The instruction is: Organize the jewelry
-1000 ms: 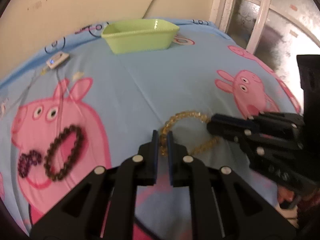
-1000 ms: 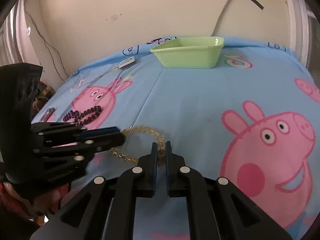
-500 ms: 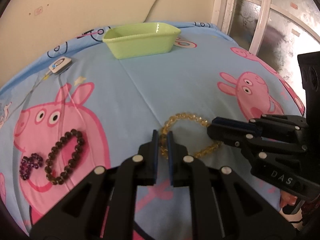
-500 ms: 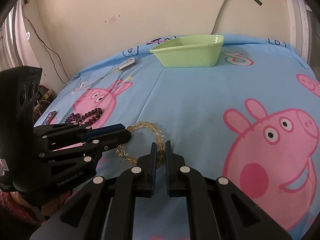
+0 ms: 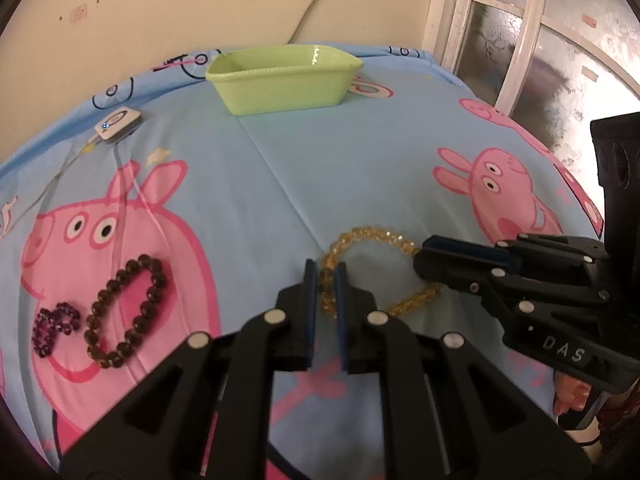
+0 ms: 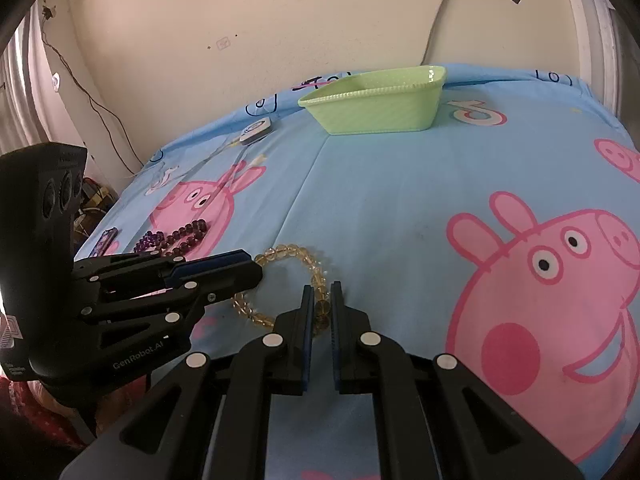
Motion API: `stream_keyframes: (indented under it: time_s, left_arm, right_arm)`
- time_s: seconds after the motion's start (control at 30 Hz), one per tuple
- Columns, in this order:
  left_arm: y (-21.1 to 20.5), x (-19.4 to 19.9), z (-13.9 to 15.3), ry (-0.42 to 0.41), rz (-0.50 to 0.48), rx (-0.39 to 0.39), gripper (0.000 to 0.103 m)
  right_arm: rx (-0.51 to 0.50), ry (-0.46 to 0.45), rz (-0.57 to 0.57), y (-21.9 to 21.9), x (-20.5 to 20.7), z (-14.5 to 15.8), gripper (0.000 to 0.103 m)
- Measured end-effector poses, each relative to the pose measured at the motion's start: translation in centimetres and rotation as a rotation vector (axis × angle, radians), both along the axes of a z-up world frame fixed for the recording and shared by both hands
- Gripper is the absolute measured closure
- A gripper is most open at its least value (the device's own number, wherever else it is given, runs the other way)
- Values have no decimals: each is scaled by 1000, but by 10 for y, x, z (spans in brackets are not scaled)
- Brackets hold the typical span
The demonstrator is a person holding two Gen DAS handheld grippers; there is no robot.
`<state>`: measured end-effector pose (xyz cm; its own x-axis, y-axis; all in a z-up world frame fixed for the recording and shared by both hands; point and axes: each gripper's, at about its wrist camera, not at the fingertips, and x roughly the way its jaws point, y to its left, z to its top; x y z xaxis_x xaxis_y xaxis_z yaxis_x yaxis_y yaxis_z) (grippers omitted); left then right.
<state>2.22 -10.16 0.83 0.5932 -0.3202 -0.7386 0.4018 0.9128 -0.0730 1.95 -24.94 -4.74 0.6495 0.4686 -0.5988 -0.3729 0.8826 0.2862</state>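
Note:
A yellow bead bracelet (image 5: 370, 236) lies on the blue cartoon-pig sheet (image 5: 260, 184). My left gripper (image 5: 325, 270) is shut on its left side; my right gripper (image 6: 320, 290) is shut on its right side (image 6: 318, 280). Both hold the same bracelet (image 6: 280, 250) low over the sheet. The right gripper shows in the left wrist view (image 5: 460, 258), the left in the right wrist view (image 6: 224, 268). A dark brown bead bracelet (image 5: 128, 312) and a small purple one (image 5: 54, 322) lie to the left. A green dish (image 5: 284, 78) stands at the far edge.
A small white device (image 5: 118, 124) with thin cables lies far left. A window frame (image 5: 500, 40) is at the right, a cream wall behind. A small phone-like object (image 6: 105, 240) lies at the sheet's left edge.
Both grippers stay shut on the yellow bracelet and have lifted slightly with it; the view has risen and pulled back a little. The other bracelets have not moved.

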Motion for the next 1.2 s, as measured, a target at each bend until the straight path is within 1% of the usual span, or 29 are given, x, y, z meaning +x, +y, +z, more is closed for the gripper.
stream_keyframes:
  time_s: [0.17,0.4,0.47,0.5,0.53,0.57,0.6,0.67,0.77,0.87,0.9,0.93,0.97,1.03,1.1,1.17,1.2]
  left_arm:
    - [1,0,0,8,2,-19,94]
    - [2,-1,0,4,1,-9,93]
    - [2,-1,1,7,-9,-17,90]
    - [1,-2,1,8,-19,-23,84]
    - [0,-3,1,10,-39,-30,74]
    - [-3,-5,1,10,-69,-34,67]
    - [-5,-5,1,5,-71,-22,65]
    - [-7,-6,1,4,-75,-20,63]
    - [-4,-5,1,15,-86,-55,58]
    - [0,-5,1,22,-88,-87,48]
    - [2,-6,2,18,-69,-93,38]
    - [5,-6,3,12,-47,-94,25]
    - [9,-6,5,3,-29,-106,21]
    - [21,-10,10,-26,-19,-170,17]
    - [32,-12,13,-51,21,-206,13]
    - [40,-12,14,-57,85,-207,10]
    - [42,-11,15,-57,102,-200,10]
  right_arm:
    - [-19,-8,-6,2,0,0,103]
    - [-70,-33,-52,8,-4,1,103]
    - [-98,-47,-76,11,-6,2,103]
    - [-112,-55,-90,11,-7,2,103]
    - [-126,-64,-105,12,-8,2,103]
    - [-136,-69,-112,13,-9,2,103]
    - [-143,-71,-120,13,-9,2,103]
    - [-131,-61,-131,9,-5,1,103]
    - [-106,-49,-131,6,-4,0,103]
    - [-104,-48,-131,6,-4,-1,103]
    - [-100,-47,-132,6,-5,0,103]
    - [-93,-44,-131,5,-4,-1,103]
    - [-87,-42,-131,5,-5,-1,103]
    - [-88,-43,-132,6,-5,-1,103]
    - [-86,-43,-132,5,-6,0,103]
    - [-75,-40,-131,4,-5,0,103]
    - [-70,-39,-130,4,-5,0,103]
